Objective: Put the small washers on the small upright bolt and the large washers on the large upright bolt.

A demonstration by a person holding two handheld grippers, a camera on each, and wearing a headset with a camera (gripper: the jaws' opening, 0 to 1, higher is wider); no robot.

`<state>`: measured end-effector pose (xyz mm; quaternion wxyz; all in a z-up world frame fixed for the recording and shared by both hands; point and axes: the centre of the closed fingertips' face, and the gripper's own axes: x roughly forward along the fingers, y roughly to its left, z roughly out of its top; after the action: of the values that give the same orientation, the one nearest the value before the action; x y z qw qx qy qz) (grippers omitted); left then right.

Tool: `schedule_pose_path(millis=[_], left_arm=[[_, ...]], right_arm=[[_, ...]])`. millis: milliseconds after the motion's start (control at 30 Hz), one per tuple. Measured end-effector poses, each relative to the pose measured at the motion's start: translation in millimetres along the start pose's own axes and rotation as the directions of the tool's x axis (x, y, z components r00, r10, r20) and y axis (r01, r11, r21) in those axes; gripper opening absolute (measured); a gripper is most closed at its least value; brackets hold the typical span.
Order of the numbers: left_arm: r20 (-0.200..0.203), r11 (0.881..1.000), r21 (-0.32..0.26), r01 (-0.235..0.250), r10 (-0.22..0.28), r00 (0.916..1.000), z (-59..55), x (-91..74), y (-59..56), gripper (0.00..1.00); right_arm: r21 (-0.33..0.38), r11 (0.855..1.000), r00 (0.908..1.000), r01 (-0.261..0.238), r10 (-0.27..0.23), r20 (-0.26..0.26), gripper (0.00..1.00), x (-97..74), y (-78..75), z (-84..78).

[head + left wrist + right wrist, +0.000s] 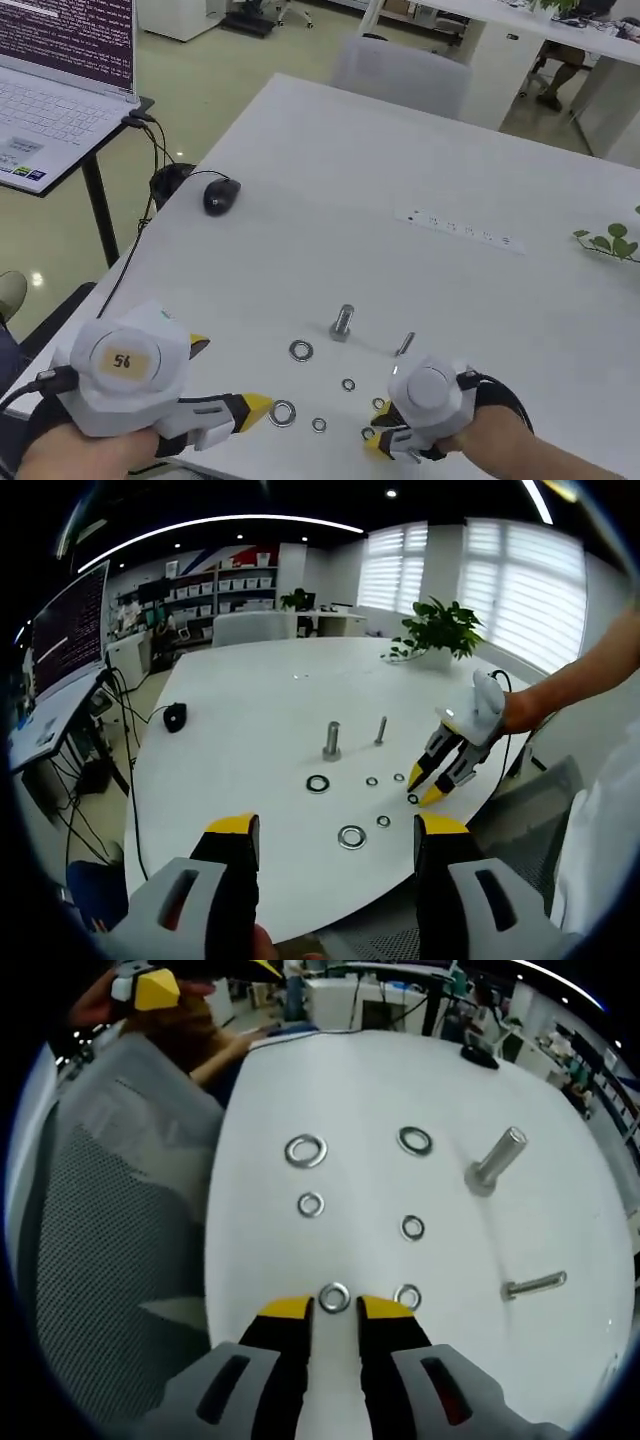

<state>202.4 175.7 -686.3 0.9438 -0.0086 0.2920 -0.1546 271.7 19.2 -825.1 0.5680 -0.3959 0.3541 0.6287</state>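
Steel washers (305, 1150) all lie loose, both bolts (495, 1160) bare; the right gripper (337, 1312), jaws parted, straddles a small washer (334, 1298) at its tips; left gripper (336, 825) gapes empty.

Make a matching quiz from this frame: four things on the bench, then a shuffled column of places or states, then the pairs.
1. large bolt
2. mouse
3. power strip
4. right gripper

A. lies flat toward the far side of the table
B. tips flank a small washer
C. stands upright
D. sits near the table's left edge in the head view

Pairs: 1-C, 2-D, 3-A, 4-B
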Motion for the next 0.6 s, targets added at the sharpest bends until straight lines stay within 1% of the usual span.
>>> schedule_pose_path(millis=[133, 233, 300, 367, 533, 600], left_arm=[[-0.010, 0.999, 0.033, 0.001, -0.001, 0.9999, 3.9, 3.7, 2.6, 0.62], [-0.003, 0.999, 0.036, -0.004, 0.004, 1.0000, 9.0, 4.8, 5.3, 0.62], [0.002, 0.999, 0.033, -0.005, 0.005, 1.0000, 10.4, 5.8, 6.0, 0.62], [0.004, 1.000, 0.031, -0.004, 0.004, 1.0000, 11.5, 7.0, 4.7, 0.62], [0.001, 0.999, 0.041, 0.001, -0.001, 1.0000, 11.8, 8.0, 1.4, 0.62], [0.000, 0.999, 0.044, 0.000, 0.000, 1.0000, 11.7, 7.7, 1.5, 0.62]], right_arm=[[-0.031, 0.999, 0.9999, -0.009, 0.008, -0.007, 0.19, -0.4, 0.6, -0.3], [-0.019, 1.000, 0.9998, -0.013, 0.013, -0.012, 0.18, -0.1, 1.3, 0.2], [-0.029, 1.000, 0.9998, -0.008, 0.008, -0.020, 0.15, 0.1, 1.9, 0.8], [-0.021, 1.000, 0.9996, -0.005, 0.004, -0.028, 0.15, 0.5, 1.7, 0.2], [-0.012, 1.000, 0.9995, 0.003, -0.004, -0.030, 0.15, 0.4, 1.1, 0.0], [-0.021, 1.000, 0.9994, 0.005, -0.005, -0.035, 0.15, 0.6, 1.2, 0.3]])
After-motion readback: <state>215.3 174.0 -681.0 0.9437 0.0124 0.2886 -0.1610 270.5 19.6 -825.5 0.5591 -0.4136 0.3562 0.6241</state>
